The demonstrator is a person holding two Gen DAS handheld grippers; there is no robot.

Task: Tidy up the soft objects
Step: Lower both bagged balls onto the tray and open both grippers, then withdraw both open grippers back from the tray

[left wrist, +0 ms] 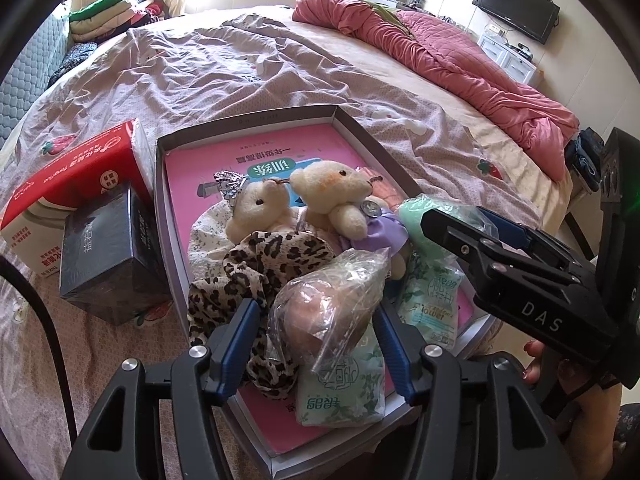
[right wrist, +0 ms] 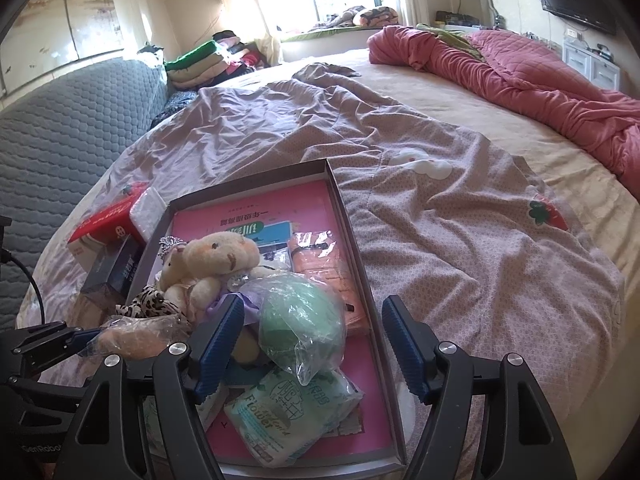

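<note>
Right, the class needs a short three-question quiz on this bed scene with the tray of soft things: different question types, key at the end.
1. True or false: the red box lies outside the grey tray.
2. The bagged ball between the fingers of the right gripper is: A green, B red, C black.
3. How many plush bears are in the tray?
Key: 1 true; 2 A; 3 two.
</note>
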